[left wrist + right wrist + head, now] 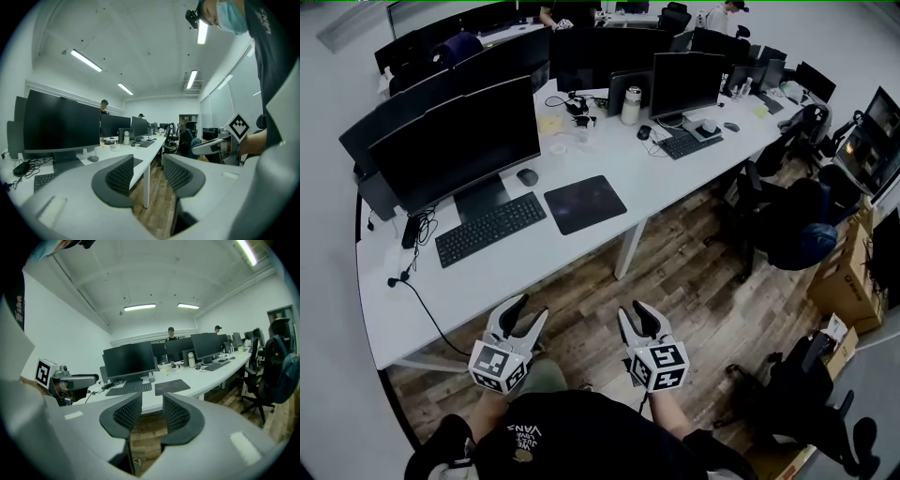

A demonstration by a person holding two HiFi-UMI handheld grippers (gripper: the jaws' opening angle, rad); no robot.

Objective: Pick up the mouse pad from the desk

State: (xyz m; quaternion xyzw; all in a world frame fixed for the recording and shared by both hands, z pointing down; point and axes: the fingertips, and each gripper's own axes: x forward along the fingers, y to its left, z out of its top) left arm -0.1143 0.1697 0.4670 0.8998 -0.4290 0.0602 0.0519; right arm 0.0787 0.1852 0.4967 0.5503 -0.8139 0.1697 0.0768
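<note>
Head view: above left gripper (532, 307) and right gripper (634, 309), looking steeply down. Gripper views: low, near level; desk (675, 173) ahead, shared by all.

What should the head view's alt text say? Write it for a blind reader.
A dark mouse pad lies flat on a long white desk, beside a black keyboard in front of a large monitor. Nearer the camera, over wood floor, the left gripper and right gripper hang short of the desk, jaws apart and empty.
</note>
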